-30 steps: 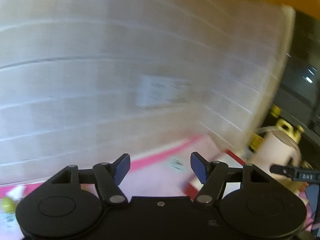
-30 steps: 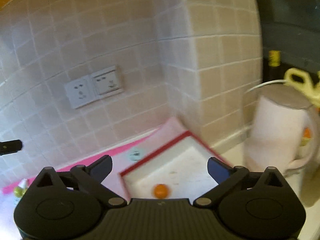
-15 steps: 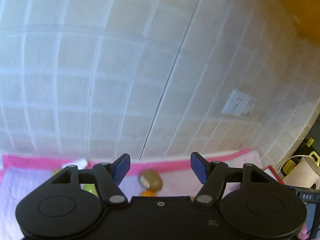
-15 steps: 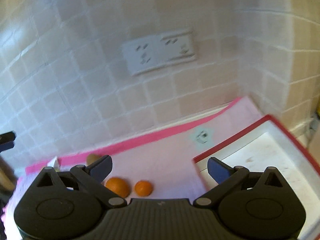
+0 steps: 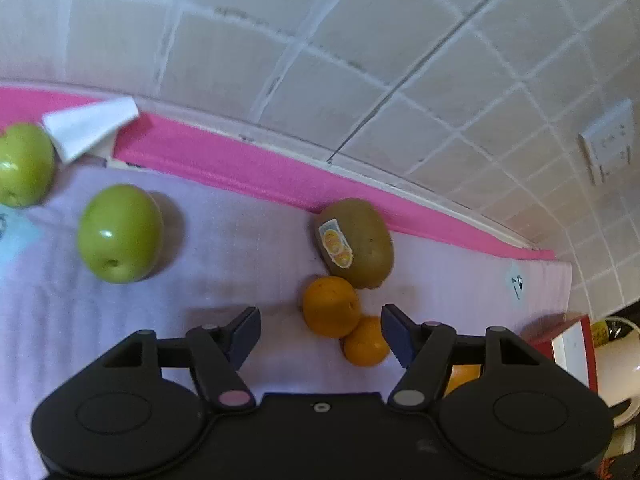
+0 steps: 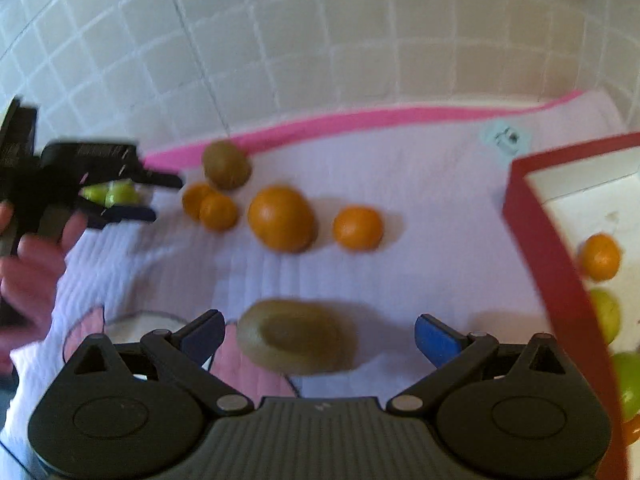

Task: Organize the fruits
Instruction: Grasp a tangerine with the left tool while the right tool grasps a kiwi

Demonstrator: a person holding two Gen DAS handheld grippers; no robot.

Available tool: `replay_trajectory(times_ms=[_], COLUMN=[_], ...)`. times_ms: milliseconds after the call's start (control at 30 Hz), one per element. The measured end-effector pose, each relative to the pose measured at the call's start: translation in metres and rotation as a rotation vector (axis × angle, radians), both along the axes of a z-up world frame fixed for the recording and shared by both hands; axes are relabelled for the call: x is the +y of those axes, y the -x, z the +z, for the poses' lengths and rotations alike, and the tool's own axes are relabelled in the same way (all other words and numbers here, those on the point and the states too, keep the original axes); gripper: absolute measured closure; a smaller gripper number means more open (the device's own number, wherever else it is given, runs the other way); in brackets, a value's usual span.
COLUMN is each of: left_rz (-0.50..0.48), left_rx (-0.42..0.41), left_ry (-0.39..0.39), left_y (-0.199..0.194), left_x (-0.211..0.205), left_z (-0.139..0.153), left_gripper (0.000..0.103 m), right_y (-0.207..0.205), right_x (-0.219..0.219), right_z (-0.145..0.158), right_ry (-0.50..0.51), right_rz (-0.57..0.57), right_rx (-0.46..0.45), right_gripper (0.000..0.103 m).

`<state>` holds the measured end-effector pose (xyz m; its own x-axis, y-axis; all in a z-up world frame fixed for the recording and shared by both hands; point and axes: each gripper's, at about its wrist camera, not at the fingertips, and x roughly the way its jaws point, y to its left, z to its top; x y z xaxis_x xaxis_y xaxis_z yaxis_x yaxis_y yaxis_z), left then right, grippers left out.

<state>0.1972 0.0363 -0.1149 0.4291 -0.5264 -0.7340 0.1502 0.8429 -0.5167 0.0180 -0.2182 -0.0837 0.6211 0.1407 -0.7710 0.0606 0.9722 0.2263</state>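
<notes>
Left wrist view, itemised: left gripper (image 5: pixel 320 332), jaws spread with nothing between the pads; two green apples (image 5: pixel 120 234) on the lilac mat (image 5: pixel 240 240), well apart from the other fruit; one kiwi (image 5: pixel 354 242) with a sticker, lying against the mat's pink border; two small oranges (image 5: pixel 330 306) touching each other, the nearer one just beside the right-hand pad, the farther one touching the kiwi; part of one more orange shows behind the gripper body. One white paper scrap (image 5: pixel 90 126) lies at the tiled wall (image 5: pixel 320 40). Right wrist view, itemised: right gripper (image 6: pixel 318 334), jaws spread wide, empty; one kiwi, blurred (image 6: pixel 296 336), lying on the mat between the two pads, touched by neither. Beyond it, four oranges (image 6: pixel 282 218) in a loose row, one larger than the rest, and the far kiwi behind the left pair. One red-rimmed tray (image 6: pixel 540 216) at right, on the worktop, holding one small orange (image 6: pixel 600 256) and two green fruits (image 6: pixel 606 314) at the frame edge, blurred; something orange below them is cut off. A person's hand (image 6: pixel 32 264) at left holds the other gripper, with the green apples seen through its frame.
</notes>
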Motion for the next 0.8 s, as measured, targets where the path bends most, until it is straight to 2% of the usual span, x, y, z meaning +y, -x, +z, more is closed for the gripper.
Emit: replay_trajectory(times_ms=[233, 267, 367, 400, 533, 800], left_rz=[-0.01, -0.013, -0.034, -0.042, -0.049, -0.044], left_rx=[-0.003, -0.008, -0.014, -0.017, -0.043, -0.056], left_ry=[-0.013, -0.022, -0.05, -0.062, -0.103, -0.096], left_y=[-0.015, -0.015, -0.016, -0.015, -0.011, -0.003], left_x=[-0.016, -0.019, -0.027, -0.029, -0.034, -0.027], left_z=[-0.009, -0.008, -0.007, -0.007, -0.005, 0.002], left_gripper=[0.024, 0.028, 0.049, 0.053, 0.057, 0.059], right_y=[-0.01, -0.011, -0.012, -0.012, -0.016, -0.024], right_x=[0.012, 0.013, 0.015, 0.015, 0.015, 0.016], right_z=[-0.015, -0.016, -0.02, -0.02, -0.023, -0.025], right_ry=[0.025, 0.03, 0.03, 0.028, 0.024, 0.007], right_rz=[0.018, 0.02, 0.028, 0.029, 0.03, 0.02], right_rx=[0.023, 0.027, 0.034, 0.035, 0.042, 0.043], right_gripper=[0.001, 0.001, 0.003, 0.003, 0.005, 0.014])
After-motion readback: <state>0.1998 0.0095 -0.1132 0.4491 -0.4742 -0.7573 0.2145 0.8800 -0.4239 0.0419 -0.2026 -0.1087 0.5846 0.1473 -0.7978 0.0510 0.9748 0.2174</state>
